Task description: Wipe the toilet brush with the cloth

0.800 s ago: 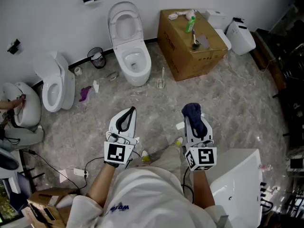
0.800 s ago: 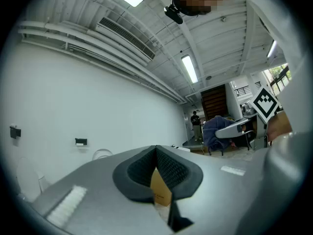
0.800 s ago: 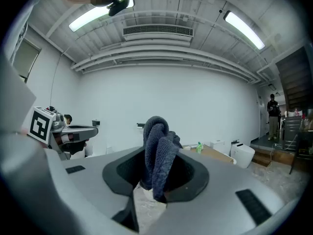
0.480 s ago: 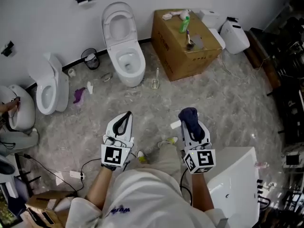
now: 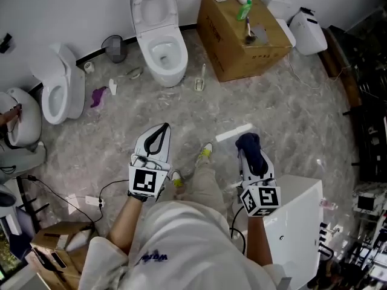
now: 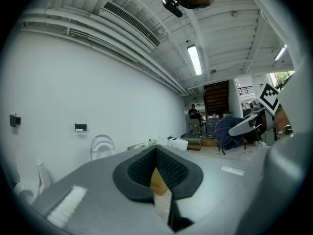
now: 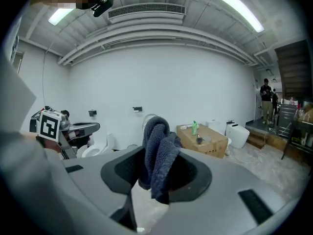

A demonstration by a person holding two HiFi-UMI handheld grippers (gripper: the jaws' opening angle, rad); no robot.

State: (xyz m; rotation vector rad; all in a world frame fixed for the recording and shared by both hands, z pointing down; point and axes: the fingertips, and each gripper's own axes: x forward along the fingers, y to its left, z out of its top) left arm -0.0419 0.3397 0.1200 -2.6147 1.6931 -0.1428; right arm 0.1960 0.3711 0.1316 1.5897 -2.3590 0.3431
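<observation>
Grippers first: right gripper (image 7: 156,156) clamped shut on cloth (image 7: 157,131), a dark blue bunch standing up out of the jaws and drooping over the front; left gripper (image 6: 156,154) closed to the tips, nothing between, only a sliver of box (image 6: 157,182) seen through the slot. Both held low in front of the body, well apart from each other, pointing across floor (image 5: 284,113) toward wall (image 5: 60,5). Further out: toilet (image 5: 160,35) against wall, box to its right, and between the two, on floor, a slim white upright thing, probably brush (image 5: 201,77) in holder (image 5: 200,87); too small to be sure. Well apart from either gripper, so no wiping begun. Likely handling: light, long stiff plastic handle, bristled head at the bottom springy, maybe wet and dripping. Smooth shaft, apt to slip or twist in a hard pinch. Best taken by left gripper, high on the handle near the top end, squarely across the shaft, then lifted straight up, leaving holder behind. Cloth soft, limp, no help in steadying; needs the loose front fold pressed round the shaft and drawn along it. Risks: holder tipping or coming up with brush; cloth working out of the jaws under drag, hold here seemingly deep enough.
</observation>
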